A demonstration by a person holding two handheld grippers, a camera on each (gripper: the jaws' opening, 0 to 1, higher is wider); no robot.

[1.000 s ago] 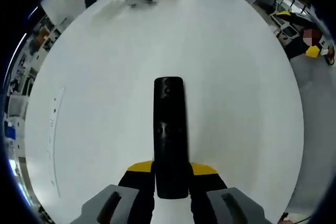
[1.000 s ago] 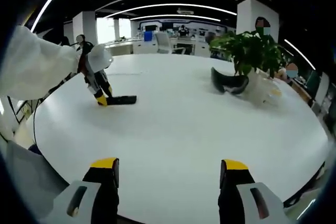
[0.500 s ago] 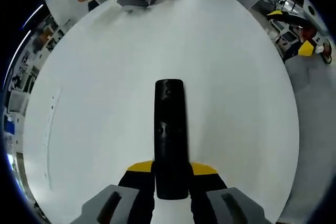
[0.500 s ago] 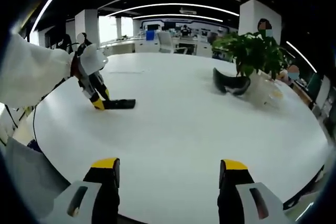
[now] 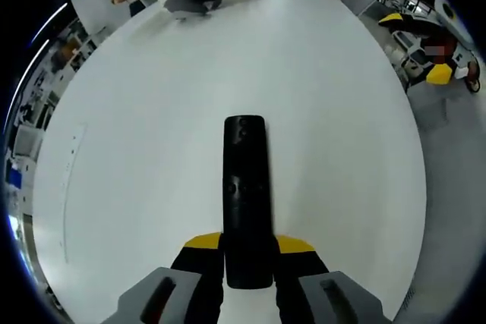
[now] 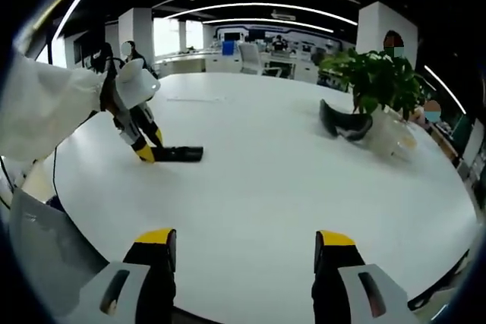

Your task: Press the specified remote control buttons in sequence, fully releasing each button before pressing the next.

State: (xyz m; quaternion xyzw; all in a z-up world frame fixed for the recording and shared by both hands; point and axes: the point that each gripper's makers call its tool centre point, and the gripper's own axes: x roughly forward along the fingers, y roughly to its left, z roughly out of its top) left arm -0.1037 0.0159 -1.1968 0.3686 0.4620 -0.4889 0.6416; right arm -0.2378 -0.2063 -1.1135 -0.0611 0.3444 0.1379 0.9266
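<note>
The left gripper (image 5: 247,252) pinches the near end of the black remote (image 5: 246,187), which lies flat on the white table (image 5: 137,157) and points straight ahead of its jaws, just as it did a second ago. Only the cameras have drifted slightly. The right gripper (image 6: 243,256) hangs spread and empty, well apart from the remote (image 6: 179,154), which sits far ahead to its left beside the other gripper (image 6: 144,149). No button looks pressed yet; the pressing hand has to close that gap first.
</note>
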